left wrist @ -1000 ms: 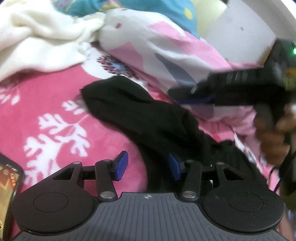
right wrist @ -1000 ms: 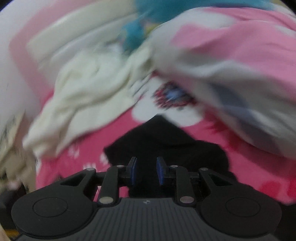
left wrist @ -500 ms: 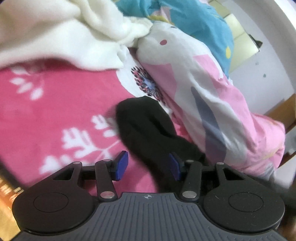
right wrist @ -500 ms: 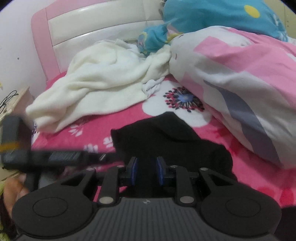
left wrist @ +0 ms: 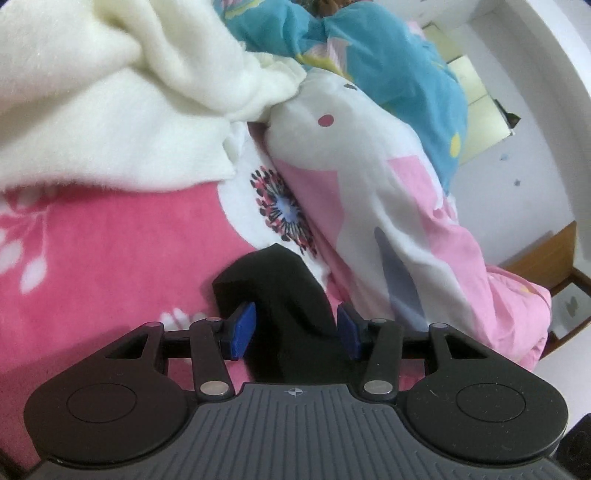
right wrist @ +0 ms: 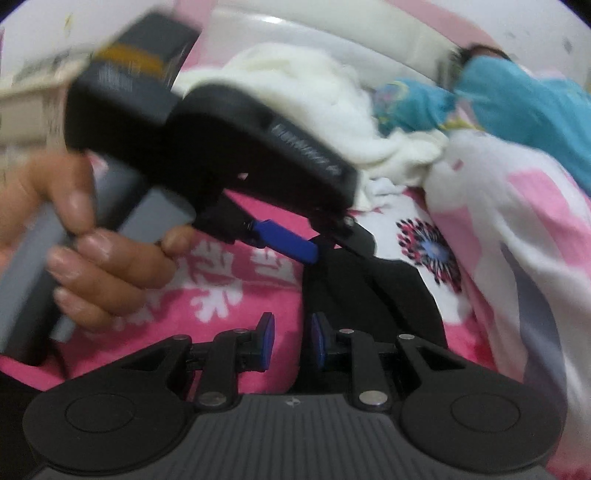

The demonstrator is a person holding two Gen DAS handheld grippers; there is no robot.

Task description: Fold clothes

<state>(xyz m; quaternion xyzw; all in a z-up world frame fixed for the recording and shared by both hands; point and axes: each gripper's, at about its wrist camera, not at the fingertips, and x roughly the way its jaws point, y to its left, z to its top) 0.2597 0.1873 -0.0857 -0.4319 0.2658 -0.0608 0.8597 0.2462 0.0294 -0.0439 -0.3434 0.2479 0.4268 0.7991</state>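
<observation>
Both claws work at the black garment [left wrist: 280, 295], which lies on the pink flowered bedsheet [left wrist: 110, 258] just beside the pink-and-white quilt [left wrist: 388, 206].

Left claw [left wrist: 295, 326] stands released, its blue pads spread wide, with a raised fold of the black garment reaching up between them; the left pad [left wrist: 242, 326] sits at the fold's edge, the right pad apart from it, so nothing is pinched. From the right wrist view the same left claw [right wrist: 295, 247] hangs tilted over the garment's near-left corner, one blue pad [right wrist: 284, 242] clear in view, and the person's left hand [right wrist: 74, 240] wraps the handle; this part of the view is blurred.

Right claw [right wrist: 293, 341] has its pads drawn near one another but not meeting, a narrow gap between them. Pink bedsheet [right wrist: 229, 280] shows through that gap, and the garment's [right wrist: 369, 295] left edge runs beside the right pad; whether any cloth is caught there cannot be told.

Beyond the black garment lies a cream fleece blanket [left wrist: 110, 103], heaped against the quilt, with a blue patterned cloth [left wrist: 388, 55] behind the quilt. A pink-and-white headboard [right wrist: 332, 22] rises beyond the blanket.
</observation>
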